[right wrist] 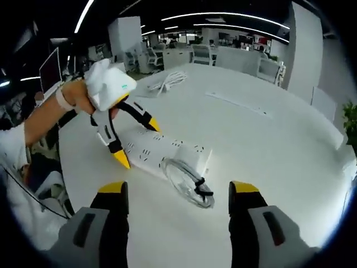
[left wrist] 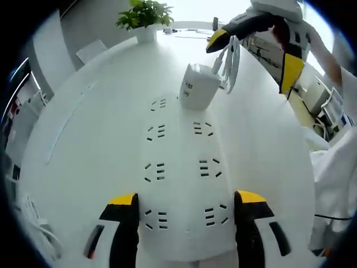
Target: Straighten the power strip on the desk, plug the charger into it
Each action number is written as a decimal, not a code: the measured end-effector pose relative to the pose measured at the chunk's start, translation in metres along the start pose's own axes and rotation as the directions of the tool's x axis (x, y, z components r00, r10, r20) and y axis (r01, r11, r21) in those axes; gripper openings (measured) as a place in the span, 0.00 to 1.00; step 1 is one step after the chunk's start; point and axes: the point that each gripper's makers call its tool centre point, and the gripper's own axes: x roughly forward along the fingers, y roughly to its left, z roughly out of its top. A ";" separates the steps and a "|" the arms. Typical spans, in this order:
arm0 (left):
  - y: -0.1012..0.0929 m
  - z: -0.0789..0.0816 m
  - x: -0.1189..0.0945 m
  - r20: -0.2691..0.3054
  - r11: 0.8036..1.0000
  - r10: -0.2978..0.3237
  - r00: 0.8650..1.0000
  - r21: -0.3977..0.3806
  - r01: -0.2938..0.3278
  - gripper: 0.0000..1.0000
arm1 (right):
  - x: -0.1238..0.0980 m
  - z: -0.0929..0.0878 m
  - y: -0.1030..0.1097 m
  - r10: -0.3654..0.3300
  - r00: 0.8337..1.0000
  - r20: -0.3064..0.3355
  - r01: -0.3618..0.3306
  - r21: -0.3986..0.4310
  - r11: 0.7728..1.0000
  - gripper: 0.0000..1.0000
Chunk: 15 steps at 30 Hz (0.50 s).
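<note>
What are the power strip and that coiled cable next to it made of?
The power strip looks like hard white plastic: a smooth, slightly glossy moulded shell with crisp socket slots. The coiled cable seems sheathed in soft white rubber or vinyl, since it bends in loose loops held by a dark tie. Neither can be confirmed by look alone.

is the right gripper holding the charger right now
No, the right gripper is open with bare jaws, while the charger sits on the power strip.

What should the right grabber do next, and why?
Probably the open right gripper should close on the white boxy charger and press it down. It stands on the long white power strip, straddled by the left gripper, but whether it is fully seated is unclear.
</note>
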 end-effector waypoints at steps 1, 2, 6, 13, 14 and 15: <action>0.000 0.000 0.000 0.004 1.000 0.000 1.000 -0.003 0.000 0.70 | -0.002 -0.002 0.001 -0.004 1.000 0.002 0.004 -0.005 1.000 0.75; 0.000 0.000 0.000 0.008 1.000 0.000 1.000 -0.005 0.000 0.70 | -0.004 -0.003 0.000 -0.011 1.000 0.005 0.011 -0.005 1.000 0.76; 0.001 0.000 0.000 0.017 1.000 0.004 1.000 -0.008 -0.004 0.70 | -0.010 -0.011 0.005 -0.026 1.000 0.010 0.027 -0.022 0.999 0.82; 0.000 0.000 -0.001 0.025 1.000 0.009 1.000 -0.015 -0.009 0.70 | -0.027 -0.024 0.011 -0.070 0.997 0.016 0.071 -0.070 0.995 0.92; 0.000 0.000 -0.001 0.031 1.000 0.011 0.999 -0.016 -0.010 0.70 | -0.030 -0.026 0.013 -0.076 0.997 0.015 0.077 -0.079 0.994 0.94; 0.000 0.000 -0.001 0.037 1.000 0.012 0.999 -0.016 -0.011 0.70 | -0.032 -0.027 0.016 -0.080 0.997 0.019 0.082 -0.083 0.993 0.97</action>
